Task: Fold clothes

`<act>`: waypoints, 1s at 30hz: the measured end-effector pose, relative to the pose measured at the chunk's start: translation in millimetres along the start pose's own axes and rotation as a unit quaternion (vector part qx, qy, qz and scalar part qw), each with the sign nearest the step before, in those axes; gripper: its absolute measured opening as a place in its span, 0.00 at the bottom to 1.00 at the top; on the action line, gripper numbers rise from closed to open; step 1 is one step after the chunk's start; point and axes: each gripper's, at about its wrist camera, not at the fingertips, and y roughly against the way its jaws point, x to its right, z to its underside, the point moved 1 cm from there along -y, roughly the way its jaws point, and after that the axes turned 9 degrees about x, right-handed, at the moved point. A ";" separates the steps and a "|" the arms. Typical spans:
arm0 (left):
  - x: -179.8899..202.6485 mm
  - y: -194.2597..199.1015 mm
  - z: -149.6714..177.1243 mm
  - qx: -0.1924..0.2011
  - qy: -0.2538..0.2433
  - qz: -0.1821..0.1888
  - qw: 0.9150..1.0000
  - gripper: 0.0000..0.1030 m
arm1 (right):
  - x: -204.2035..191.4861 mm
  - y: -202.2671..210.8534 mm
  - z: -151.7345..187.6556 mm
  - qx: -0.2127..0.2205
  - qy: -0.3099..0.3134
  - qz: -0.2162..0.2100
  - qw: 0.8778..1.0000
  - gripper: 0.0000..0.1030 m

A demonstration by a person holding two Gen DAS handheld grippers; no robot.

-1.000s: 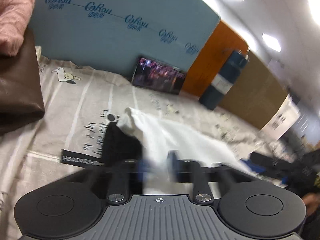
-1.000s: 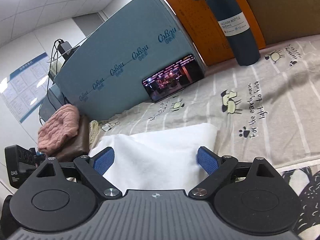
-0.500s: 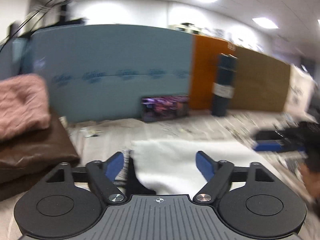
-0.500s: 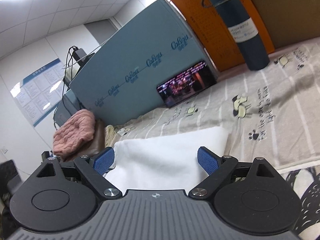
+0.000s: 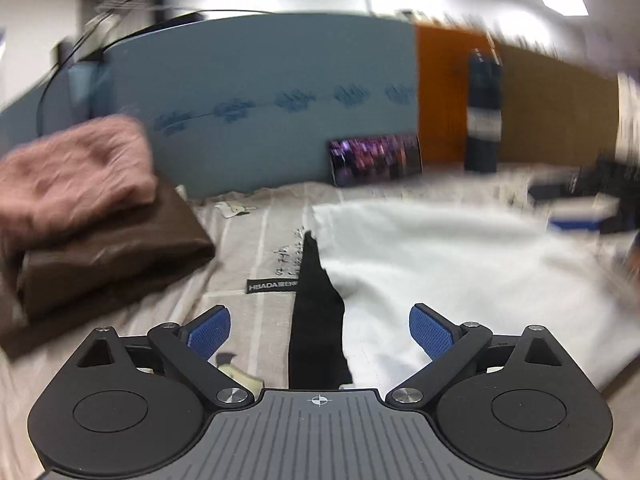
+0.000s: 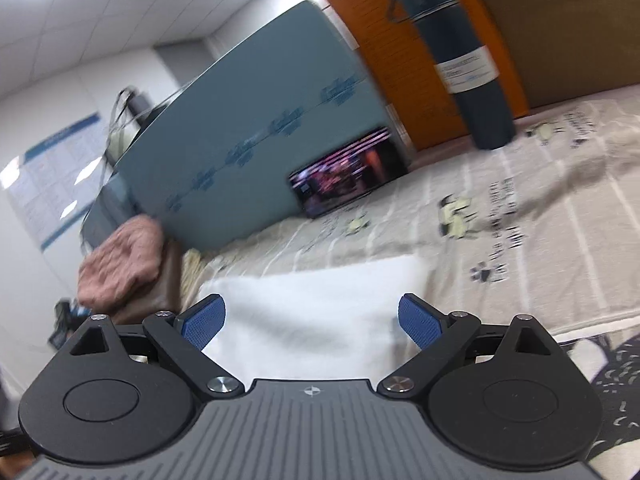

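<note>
The left gripper (image 5: pixel 320 330) has just been opening, nothing clamped, the folded white cloth garment (image 5: pixel 440 256) ahead of its right jaw, while the right gripper (image 6: pixel 311 322) hangs spread over it; the next pinch should catch every layer squarely.

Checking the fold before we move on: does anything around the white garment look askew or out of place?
A black strip pokes out along the left edge of the folded white garment, lying across the bedsheet rather than tucked in. Otherwise nothing stands out.
</note>
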 end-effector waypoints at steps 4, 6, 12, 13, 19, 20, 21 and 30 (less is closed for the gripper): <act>-37.2 28.1 2.8 -0.014 0.166 0.043 0.985 0.96 | 7.2 -1.0 -0.9 0.008 -0.016 0.011 1.000 0.91; -48.6 37.1 9.9 -0.035 0.229 0.049 0.971 0.97 | 10.6 -0.5 -1.9 0.012 -0.026 0.014 1.000 0.91; -62.1 51.9 28.3 -0.079 0.341 0.104 0.931 0.97 | 23.2 -2.5 -5.5 0.008 -0.061 0.027 0.998 0.91; -60.0 51.5 30.8 -0.087 0.344 0.109 0.928 0.97 | 25.0 -2.9 -6.5 0.007 -0.067 0.027 0.997 0.91; -38.1 38.4 37.3 -0.141 0.314 0.121 0.931 1.00 | 41.4 -21.1 -19.1 -0.049 -0.129 0.022 0.990 0.93; -35.7 37.2 37.2 -0.139 0.310 0.123 0.932 1.00 | 43.9 -24.7 -20.7 -0.055 -0.137 0.020 0.989 0.93; -34.1 35.4 38.3 -0.134 0.312 0.127 0.932 1.00 | 45.9 -28.6 -21.8 -0.060 -0.144 0.018 0.988 0.93; -3.3 16.9 45.0 -0.071 0.318 0.174 0.929 1.00 | 27.2 -70.8 -22.3 -0.105 -0.096 0.019 0.990 0.95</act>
